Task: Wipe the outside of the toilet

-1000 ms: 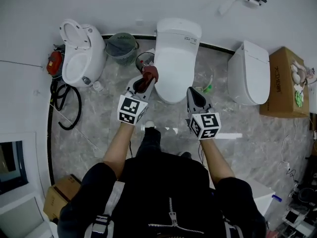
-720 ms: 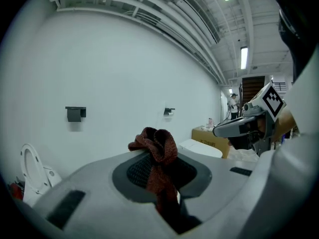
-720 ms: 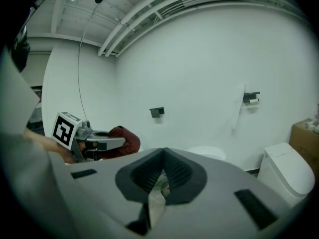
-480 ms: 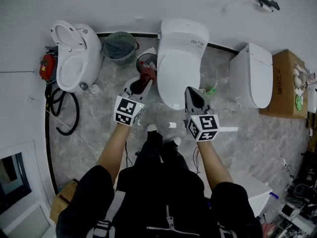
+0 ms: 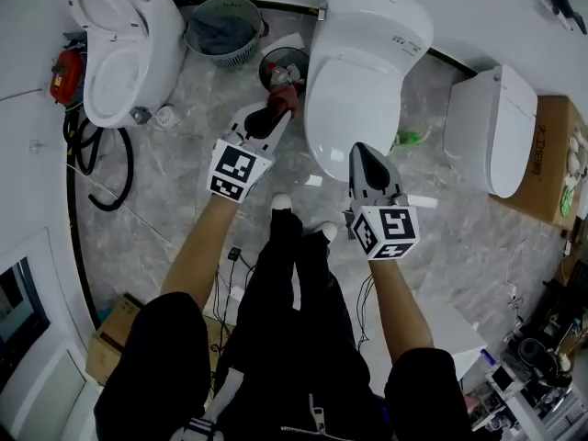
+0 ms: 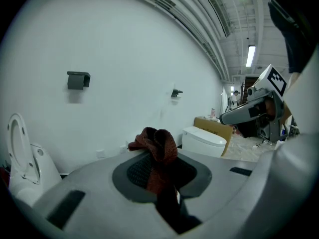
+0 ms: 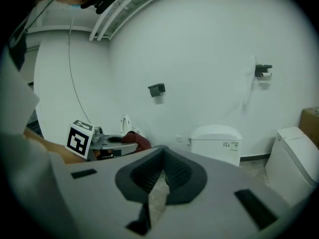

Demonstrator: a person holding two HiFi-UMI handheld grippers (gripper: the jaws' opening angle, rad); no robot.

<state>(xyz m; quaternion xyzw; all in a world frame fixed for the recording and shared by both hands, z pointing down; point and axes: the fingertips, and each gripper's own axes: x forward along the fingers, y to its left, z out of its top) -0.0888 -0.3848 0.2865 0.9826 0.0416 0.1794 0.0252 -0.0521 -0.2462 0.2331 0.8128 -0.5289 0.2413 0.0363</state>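
The white toilet [image 5: 363, 81] with its lid down stands in the middle against the wall; in the right gripper view its tank [image 7: 217, 139] is ahead. My left gripper [image 5: 278, 110] is shut on a dark red cloth [image 5: 284, 96] close beside the bowl's left side; whether the cloth touches the bowl I cannot tell. The cloth [image 6: 157, 144] sticks up bunched from my left gripper [image 6: 159, 183]. My right gripper [image 5: 361, 152] is shut on nothing, by the bowl's front right edge. The right gripper [image 7: 162, 157] view also catches the left gripper [image 7: 115, 142] and cloth [image 7: 135, 141].
A second toilet [image 5: 119, 49] with raised lid stands at the left, a third [image 5: 496, 127] at the right beside a cardboard box [image 5: 551, 168]. A green basket [image 5: 220, 28], a black hose [image 5: 92, 168] and a round brush holder [image 5: 280, 62] lie nearby. The person's legs are below.
The head view has drawn closer to the middle toilet and the person's feet have stepped forward. Both grippers keep their places beside the bowl, the left still holding the cloth.
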